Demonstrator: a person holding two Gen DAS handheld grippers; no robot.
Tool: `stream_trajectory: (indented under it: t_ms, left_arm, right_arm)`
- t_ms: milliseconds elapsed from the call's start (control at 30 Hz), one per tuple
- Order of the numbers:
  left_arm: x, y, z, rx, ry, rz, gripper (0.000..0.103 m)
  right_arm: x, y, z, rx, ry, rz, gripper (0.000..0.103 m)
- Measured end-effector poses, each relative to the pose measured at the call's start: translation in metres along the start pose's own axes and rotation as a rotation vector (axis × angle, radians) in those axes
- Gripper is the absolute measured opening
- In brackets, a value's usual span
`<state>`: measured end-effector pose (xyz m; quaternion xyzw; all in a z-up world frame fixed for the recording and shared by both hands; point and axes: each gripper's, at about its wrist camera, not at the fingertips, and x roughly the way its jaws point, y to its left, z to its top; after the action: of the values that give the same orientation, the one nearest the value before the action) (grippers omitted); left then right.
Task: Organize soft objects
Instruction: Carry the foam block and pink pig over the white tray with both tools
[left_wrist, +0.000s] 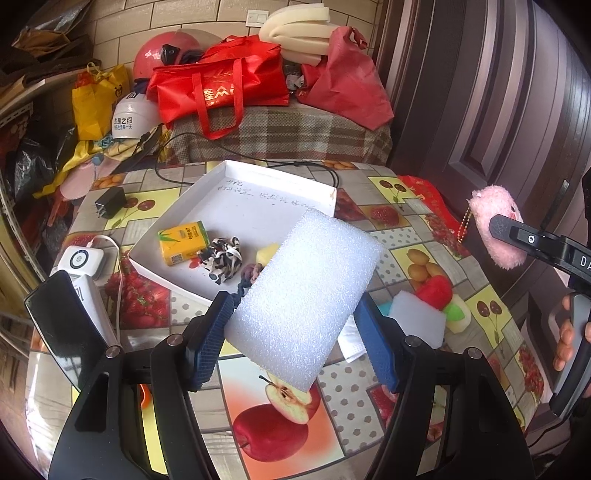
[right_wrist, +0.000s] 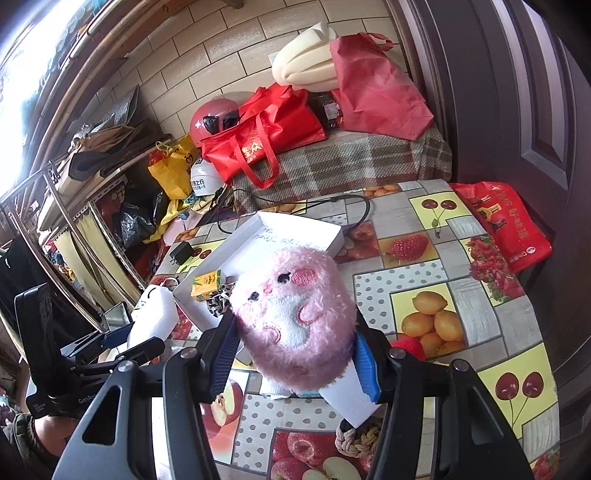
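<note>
Your left wrist camera sits just behind the left gripper (left_wrist: 295, 332) and looks forward and down along its jaws over the table (left_wrist: 424, 424), with the white tray (left_wrist: 177, 206) close ahead and the tiled wall beyond. Your right wrist camera rides behind the right gripper (right_wrist: 295, 347), facing the same way from a spot further right and a little higher. Both views share the tray (right_wrist: 229, 247), the fruit-print table (right_wrist: 480, 295), the red bag (left_wrist: 221, 85) (right_wrist: 266, 140) and the dark door. Each camera also catches the other gripper at its edge: right at the left view's right margin, left at the right view's lower left.
</note>
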<state>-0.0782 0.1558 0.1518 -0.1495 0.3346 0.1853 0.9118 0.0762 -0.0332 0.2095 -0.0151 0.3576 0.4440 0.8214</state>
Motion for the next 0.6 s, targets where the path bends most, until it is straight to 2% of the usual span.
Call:
stream_trajectory:
  t_ms: [200,400,600]
  left_arm:
    - [0.005,0.018,0.021,-0.024,-0.022,0.027,0.068]
    - [0.012,0.043,0.058,-0.069,-0.052,0.061,0.068]
    - [0.026,0.053,0.09,-0.058,-0.068,0.115,0.068]
  right_arm:
    - [0.011,0.015,0.019,-0.047,-0.01,0.025,0.056]
    - [0.029,0.031,0.04,-0.092,-0.014,0.058,0.056]
    - [0.052,0.042,0.058,-0.109,-0.01,0.084,0.056]
